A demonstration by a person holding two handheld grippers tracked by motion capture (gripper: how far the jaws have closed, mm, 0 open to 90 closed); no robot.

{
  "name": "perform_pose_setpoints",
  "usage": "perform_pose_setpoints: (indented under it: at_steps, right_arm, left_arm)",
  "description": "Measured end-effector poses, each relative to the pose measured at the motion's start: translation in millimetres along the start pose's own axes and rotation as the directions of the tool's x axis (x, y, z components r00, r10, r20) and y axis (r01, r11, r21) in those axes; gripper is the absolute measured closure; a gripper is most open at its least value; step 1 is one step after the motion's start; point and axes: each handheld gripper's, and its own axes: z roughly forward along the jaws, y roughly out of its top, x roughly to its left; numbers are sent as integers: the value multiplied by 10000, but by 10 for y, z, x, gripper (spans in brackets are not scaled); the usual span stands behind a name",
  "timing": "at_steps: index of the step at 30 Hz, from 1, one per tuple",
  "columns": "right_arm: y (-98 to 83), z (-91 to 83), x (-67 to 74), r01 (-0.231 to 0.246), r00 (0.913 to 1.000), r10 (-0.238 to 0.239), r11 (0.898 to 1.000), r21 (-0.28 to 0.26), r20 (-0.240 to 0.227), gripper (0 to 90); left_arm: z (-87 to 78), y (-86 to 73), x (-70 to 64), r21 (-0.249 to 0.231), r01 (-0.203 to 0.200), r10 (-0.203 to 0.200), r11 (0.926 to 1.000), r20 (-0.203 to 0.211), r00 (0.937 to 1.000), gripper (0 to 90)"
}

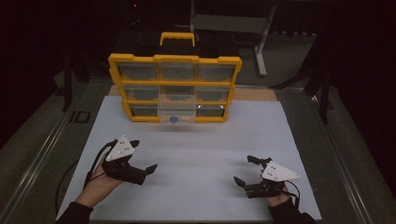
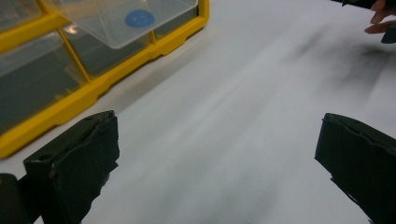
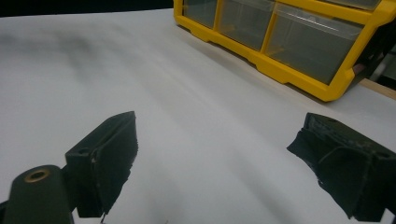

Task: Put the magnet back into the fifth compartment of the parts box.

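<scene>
A yellow organizer with clear drawers stands upright at the back of the white mat. Its bottom middle drawer is pulled out, and a blue dot marks its front. In the left gripper view the drawer and the yellow frame lie at the upper left. My left gripper is open at the front left of the mat, holding nothing. At the front right, my right gripper is open and holds nothing too. The right gripper view has the organizer at the upper right.
The mat lies on a grey table with metal rails at both sides. A grey metal stand rises behind the organizer. A hand's fingers reach in at the top right of the left gripper view.
</scene>
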Motion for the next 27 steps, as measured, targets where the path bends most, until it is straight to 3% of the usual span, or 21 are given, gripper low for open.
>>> perform_pose_setpoints:
  at_steps: [10, 16, 27]
  right_arm:
    - [2, 0, 4, 16, 10000, -16, 10000, -2, 2, 119]
    - [0, 0, 7, 20, 10000, -20, 10000, 12, -9, 119]
    - [-1, 0, 8, 44, 10000, -44, 10000, 17, 3, 119]
  left_arm:
    - [78, -292, -59, 104, 286, -287, 9995, 123, 9995, 0]
    - [79, -454, -76, -126, 546, -548, 9984, -207, 9983, 0]
    - [39, -677, -110, -145, 676, -684, 9976, -697, 9952, 0]
